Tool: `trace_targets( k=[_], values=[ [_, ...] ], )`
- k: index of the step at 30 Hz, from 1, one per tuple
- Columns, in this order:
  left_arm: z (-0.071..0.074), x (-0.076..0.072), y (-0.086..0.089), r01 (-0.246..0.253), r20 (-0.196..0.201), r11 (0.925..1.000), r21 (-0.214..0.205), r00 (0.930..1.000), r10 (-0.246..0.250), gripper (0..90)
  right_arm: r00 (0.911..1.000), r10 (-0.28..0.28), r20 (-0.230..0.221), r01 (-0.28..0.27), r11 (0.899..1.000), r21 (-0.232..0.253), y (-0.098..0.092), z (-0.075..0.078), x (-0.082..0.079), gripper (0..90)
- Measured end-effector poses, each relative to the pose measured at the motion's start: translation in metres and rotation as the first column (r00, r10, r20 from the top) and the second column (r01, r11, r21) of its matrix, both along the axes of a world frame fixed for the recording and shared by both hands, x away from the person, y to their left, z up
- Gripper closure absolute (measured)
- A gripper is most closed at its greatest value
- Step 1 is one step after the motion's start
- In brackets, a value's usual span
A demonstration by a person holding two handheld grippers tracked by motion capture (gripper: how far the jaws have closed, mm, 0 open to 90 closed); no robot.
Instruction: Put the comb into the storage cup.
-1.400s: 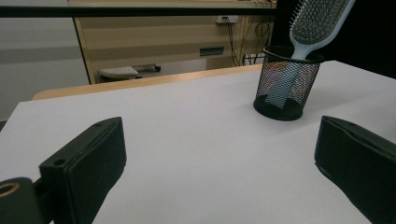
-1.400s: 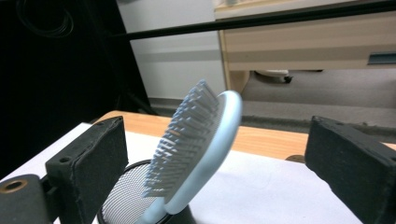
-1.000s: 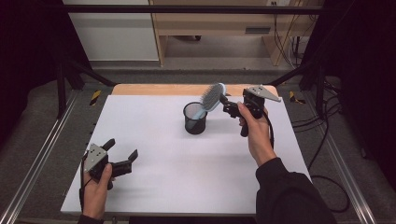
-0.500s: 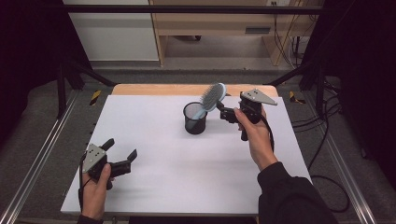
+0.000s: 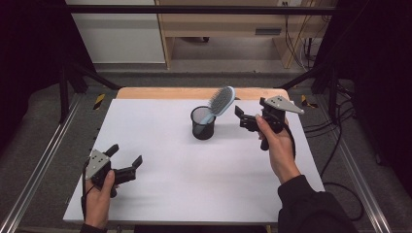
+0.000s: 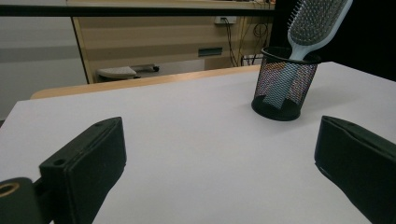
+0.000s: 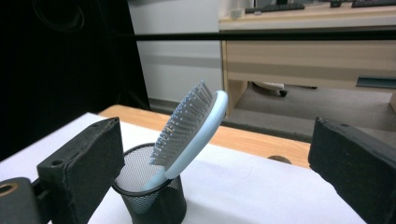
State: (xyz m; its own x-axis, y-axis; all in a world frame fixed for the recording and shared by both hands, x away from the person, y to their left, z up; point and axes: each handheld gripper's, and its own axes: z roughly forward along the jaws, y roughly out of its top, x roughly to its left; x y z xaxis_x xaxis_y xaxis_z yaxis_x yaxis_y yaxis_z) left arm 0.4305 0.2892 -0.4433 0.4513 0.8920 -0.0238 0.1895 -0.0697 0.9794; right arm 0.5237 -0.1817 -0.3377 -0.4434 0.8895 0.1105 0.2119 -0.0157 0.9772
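Now | brush [image 5: 219, 103] stands handle-down in cup [image 5: 202, 123], upper centre of high view, head leaning on the rim so it stays propped | right gripper [image 5: 248, 121] just right of it, jaws wide, empty | left gripper [image 5: 124, 163] lower left, wide, idle

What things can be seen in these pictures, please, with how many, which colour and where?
White rectangular table top: one, white with a wooden far edge, centre of the scene.
Black wire-mesh cup: one, black, standing upright on the far middle of the table.
Light blue plastic hairbrush: one, light blue with grey bristles, handle down inside the cup, head leaning out toward the right tongs.
Wooden desk: one, light wood, on the floor beyond the table.
Left tongs: one, black, open, held in a hand at the near left corner.
Right tongs: one, black, open, held in a hand right of the cup, touching nothing.
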Motion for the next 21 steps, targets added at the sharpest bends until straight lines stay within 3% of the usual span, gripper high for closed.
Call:
trace_targets(
  k=[8, 15, 21],
  values=[
    [0.000, 0.000, 0.001, -0.001, -0.002, 1.0000, -0.005, 1.0000, 0.001, 2.3, 0.9998, 0.003, 0.021, -0.003, 1.000, -0.016, -0.012, 0.003, -0.012, 3.6],
    [0.000, 0.000, 0.004, -0.011, -0.003, 0.9999, -0.011, 0.9999, 0.011, 2.3, 0.9999, 0.003, 0.016, -0.003, 1.000, -0.031, -0.024, -0.003, -0.023, 3.3],
    [0.001, -0.001, 0.010, -0.025, 0.001, 0.9991, -0.033, 0.9997, 0.025, 2.3, 0.9998, -0.015, 0.010, 0.015, 1.000, -0.015, -0.039, -0.010, -0.031, 3.3]
  ],
)
